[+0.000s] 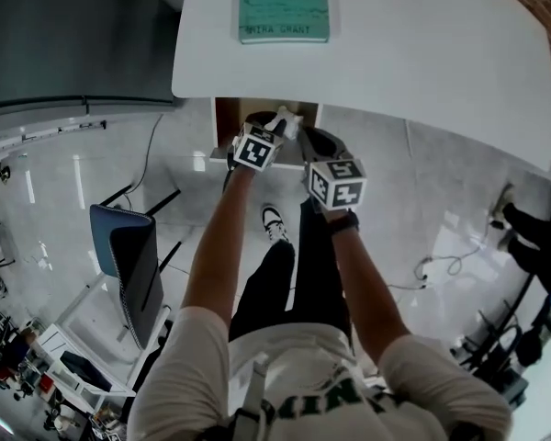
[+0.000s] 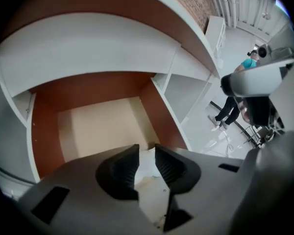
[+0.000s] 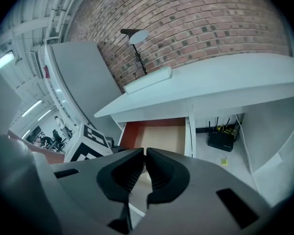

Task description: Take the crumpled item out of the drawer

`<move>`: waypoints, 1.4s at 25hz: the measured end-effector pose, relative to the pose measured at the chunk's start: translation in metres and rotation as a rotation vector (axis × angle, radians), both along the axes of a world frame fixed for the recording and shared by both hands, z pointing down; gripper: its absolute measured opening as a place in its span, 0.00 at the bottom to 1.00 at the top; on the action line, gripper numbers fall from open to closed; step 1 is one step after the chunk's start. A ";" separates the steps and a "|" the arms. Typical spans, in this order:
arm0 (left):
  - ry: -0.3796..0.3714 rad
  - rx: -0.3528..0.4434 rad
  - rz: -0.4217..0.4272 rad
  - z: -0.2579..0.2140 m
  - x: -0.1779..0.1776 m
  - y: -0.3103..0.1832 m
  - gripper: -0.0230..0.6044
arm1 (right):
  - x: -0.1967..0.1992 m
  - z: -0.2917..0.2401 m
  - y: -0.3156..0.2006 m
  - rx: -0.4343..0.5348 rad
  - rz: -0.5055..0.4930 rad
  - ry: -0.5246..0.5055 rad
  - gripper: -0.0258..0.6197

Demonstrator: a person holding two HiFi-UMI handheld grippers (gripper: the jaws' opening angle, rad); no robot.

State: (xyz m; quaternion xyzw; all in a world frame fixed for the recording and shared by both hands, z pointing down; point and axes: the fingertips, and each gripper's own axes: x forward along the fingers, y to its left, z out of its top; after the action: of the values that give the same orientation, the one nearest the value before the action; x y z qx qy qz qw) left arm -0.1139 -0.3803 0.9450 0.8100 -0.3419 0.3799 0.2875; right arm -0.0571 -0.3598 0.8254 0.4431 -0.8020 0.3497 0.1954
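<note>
The crumpled white item point(image 2: 146, 164) sits between the jaws of my left gripper point(image 2: 147, 148), which stand a little apart. Whether the pads press on it is hard to tell. This gripper hangs over the near end of the open drawer point(image 2: 103, 126), whose pale floor and red-brown walls look bare. In the head view the left gripper point(image 1: 271, 131) is at the drawer's point(image 1: 228, 118) front under the desk edge, with the white item point(image 1: 285, 122) at its tip. My right gripper point(image 3: 145, 152) is shut with nothing in it, and is held just right of the left one point(image 1: 320, 150), facing the drawer point(image 3: 161, 136).
The white desk point(image 1: 395, 53) carries a green book point(image 1: 285, 3) and a lamp point(image 3: 134, 35) by the brick wall. A black router point(image 3: 220, 141) with cables sits under the desk. A blue chair point(image 1: 129, 255) stands at the left. A person point(image 2: 230, 106) stands far off.
</note>
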 end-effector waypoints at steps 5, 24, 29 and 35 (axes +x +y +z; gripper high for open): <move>-0.067 -0.053 0.116 0.046 0.004 0.002 0.37 | -0.004 0.012 0.002 0.014 -0.016 0.007 0.05; -0.231 -0.056 0.303 0.099 0.018 -0.013 0.26 | 0.020 0.004 -0.008 0.058 0.042 -0.054 0.05; -0.195 -0.012 0.286 0.076 0.020 -0.013 0.08 | 0.021 -0.008 -0.004 0.052 0.063 -0.058 0.05; -0.160 0.024 0.281 0.020 0.016 -0.009 0.07 | 0.024 -0.040 0.012 0.050 0.088 -0.048 0.05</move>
State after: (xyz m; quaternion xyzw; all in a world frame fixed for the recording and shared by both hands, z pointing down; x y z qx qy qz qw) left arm -0.0975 -0.3895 0.9647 0.8204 -0.2515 0.4757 0.1934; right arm -0.0332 -0.3477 0.7859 0.4742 -0.7945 0.3485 0.1497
